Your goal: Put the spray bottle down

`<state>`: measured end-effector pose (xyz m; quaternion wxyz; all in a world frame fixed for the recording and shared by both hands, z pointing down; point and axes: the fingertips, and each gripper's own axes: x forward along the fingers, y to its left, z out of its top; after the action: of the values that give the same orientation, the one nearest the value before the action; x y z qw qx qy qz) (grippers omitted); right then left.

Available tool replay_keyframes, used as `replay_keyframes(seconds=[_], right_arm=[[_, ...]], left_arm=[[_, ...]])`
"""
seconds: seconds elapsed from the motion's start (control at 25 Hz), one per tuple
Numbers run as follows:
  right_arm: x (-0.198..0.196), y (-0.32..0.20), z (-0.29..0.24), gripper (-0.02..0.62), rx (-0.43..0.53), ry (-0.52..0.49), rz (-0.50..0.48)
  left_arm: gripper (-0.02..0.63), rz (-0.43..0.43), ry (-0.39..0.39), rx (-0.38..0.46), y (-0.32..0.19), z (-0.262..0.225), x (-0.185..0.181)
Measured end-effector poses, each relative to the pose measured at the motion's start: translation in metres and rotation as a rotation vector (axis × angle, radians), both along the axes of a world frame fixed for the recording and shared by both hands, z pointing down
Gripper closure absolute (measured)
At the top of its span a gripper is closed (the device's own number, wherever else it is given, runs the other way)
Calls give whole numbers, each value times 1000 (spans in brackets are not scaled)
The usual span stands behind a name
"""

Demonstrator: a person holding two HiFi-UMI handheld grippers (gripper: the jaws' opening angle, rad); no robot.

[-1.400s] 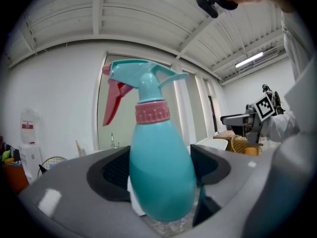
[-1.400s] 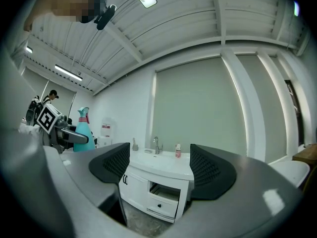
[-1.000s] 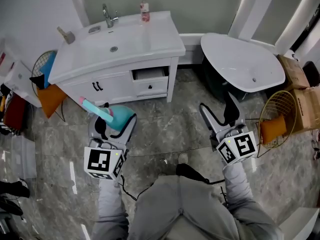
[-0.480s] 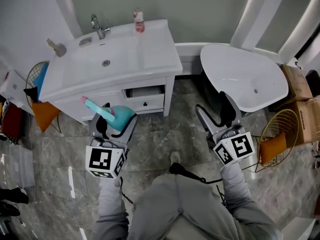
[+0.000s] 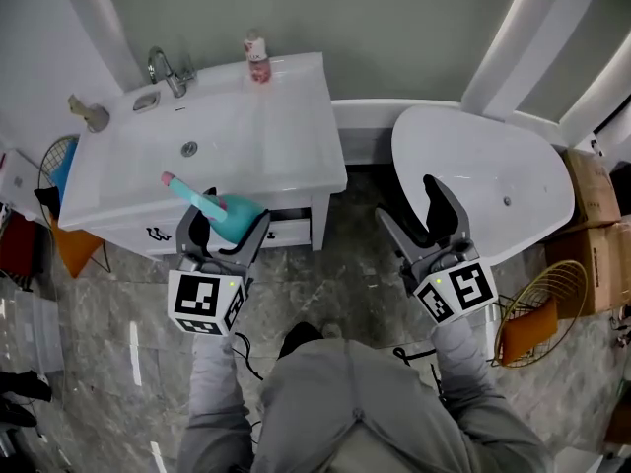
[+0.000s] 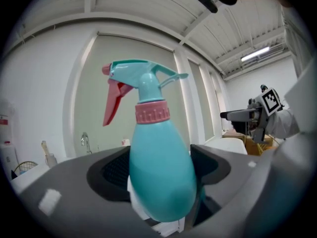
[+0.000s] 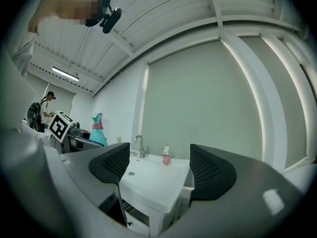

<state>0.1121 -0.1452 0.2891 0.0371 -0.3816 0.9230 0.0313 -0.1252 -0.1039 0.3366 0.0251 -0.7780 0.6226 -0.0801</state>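
A teal spray bottle (image 5: 223, 215) with a pink collar and red trigger is held in my left gripper (image 5: 223, 227), just in front of the white sink cabinet (image 5: 296, 166). In the left gripper view the spray bottle (image 6: 157, 172) stands upright between the two black pads, which press its belly. My right gripper (image 5: 419, 215) is open and holds nothing, hovering between the cabinet and the white bathtub (image 5: 493, 175). The right gripper view shows its jaws apart, with the cabinet top (image 7: 153, 175) and the spray bottle (image 7: 97, 130) far to the left.
On the cabinet top stand a chrome tap (image 5: 166, 67) and a small pink bottle (image 5: 256, 59). A cabinet drawer (image 5: 291, 230) is slightly open. Cardboard boxes (image 5: 592, 195) and a wire basket (image 5: 532, 323) are at the right; another wire basket (image 5: 61, 166) at the left.
The view has moved forward toward the sink cabinet; both grippers now sit closer to it. The left gripper still holds the spray bottle, now at the cabinet's front edge.
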Motion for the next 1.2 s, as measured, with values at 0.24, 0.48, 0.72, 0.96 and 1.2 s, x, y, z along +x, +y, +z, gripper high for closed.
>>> replay_keyframes(seconds=[0.24,0.48,0.72,0.96,1.2], right_arm=[[-13,-55,11,233,-25,2,12],[-24,-108,20,233,-35,5,65],[-39,-157,26,233,-52,16,106],[-46,-190,35,233,-77,43,134],[-40,-212,40,233,-96,67,169]], left_arm=[[186,37,-25,-29,-87,20,-6],[186,98,-65,-13,-184,48,-15],[186,157,-92,-60,-266,93,-19],[186,185,-50,-86,-321,124,-9],[186,181,-36,-135,-361,154,-7]])
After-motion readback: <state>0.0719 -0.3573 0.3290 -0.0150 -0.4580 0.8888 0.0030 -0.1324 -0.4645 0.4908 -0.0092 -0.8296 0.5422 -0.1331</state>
